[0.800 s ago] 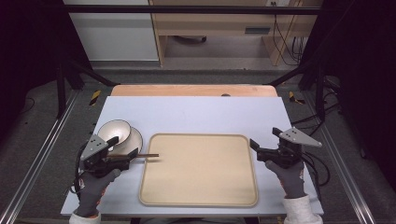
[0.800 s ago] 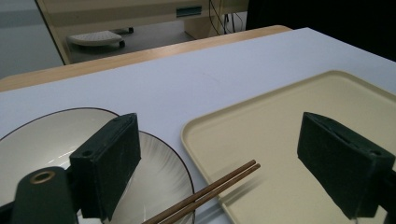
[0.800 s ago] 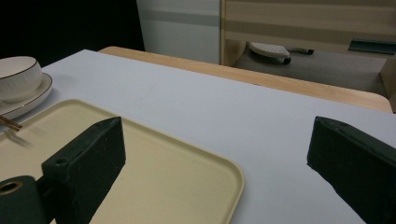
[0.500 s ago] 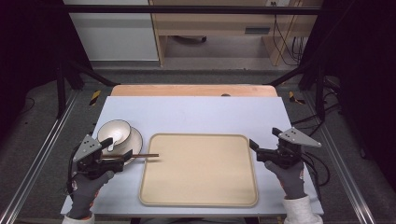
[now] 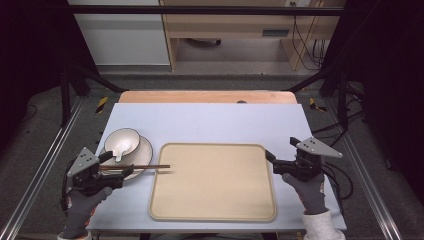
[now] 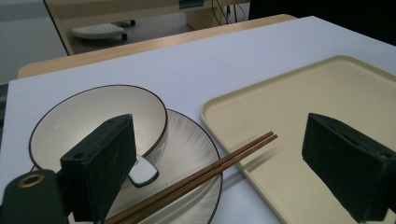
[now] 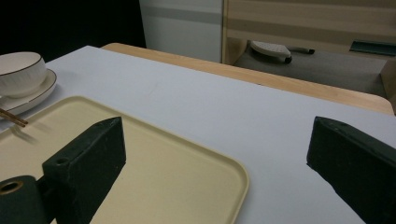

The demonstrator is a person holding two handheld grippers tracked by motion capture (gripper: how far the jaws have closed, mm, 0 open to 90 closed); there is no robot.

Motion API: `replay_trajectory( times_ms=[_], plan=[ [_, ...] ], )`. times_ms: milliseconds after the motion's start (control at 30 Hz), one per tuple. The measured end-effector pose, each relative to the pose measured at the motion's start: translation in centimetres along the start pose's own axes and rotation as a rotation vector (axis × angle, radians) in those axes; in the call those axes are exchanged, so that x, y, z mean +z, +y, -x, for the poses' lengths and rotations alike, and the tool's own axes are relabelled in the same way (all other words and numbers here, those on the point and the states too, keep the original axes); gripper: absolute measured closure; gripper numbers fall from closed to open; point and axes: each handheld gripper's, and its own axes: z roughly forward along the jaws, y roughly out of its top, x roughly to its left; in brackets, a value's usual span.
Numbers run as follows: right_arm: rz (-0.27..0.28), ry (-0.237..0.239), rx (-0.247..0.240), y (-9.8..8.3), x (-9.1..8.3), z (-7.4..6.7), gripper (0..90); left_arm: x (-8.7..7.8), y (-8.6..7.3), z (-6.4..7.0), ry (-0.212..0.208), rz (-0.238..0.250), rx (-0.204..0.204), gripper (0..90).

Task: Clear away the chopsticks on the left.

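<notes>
Both grippers stand wide, holding nothing: the left gripper [image 5: 111,165] by a white, dark-rimmed bowl [image 5: 121,141] on a ribbed plate [image 5: 143,150], the right gripper [image 5: 270,159] beside the smooth beige tray [image 5: 212,182]. Brown chopsticks [image 5: 150,167] lie crosswise, tips over the tray's rim. Pale blue table [image 5: 210,122].

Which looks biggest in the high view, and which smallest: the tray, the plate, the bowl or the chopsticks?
1. Tray, by far the largest.
2. Plate, partly covered by the bowl.
3. Bowl, a smaller round sitting on the plate.
4. Chopsticks: thinnest, though about as long as the plate is wide, so smallest by area only.
</notes>
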Motion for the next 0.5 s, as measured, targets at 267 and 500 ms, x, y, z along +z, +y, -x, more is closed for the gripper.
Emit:
replay_trajectory(
  times_ms=[267, 500],
  plan=[
    [-0.01, 0.002, -0.007, 0.0, 0.1, -0.3, 4.5, -2.0, -0.7, -1.4, 0.007, -0.005, 0.008, 8.1],
    [-0.012, 0.007, -0.003, 0.0, 0.2, -0.4, 4.3, -2.4, -1.3, -2.2, -0.003, -0.052, 0.025, 7.9]
  ],
)
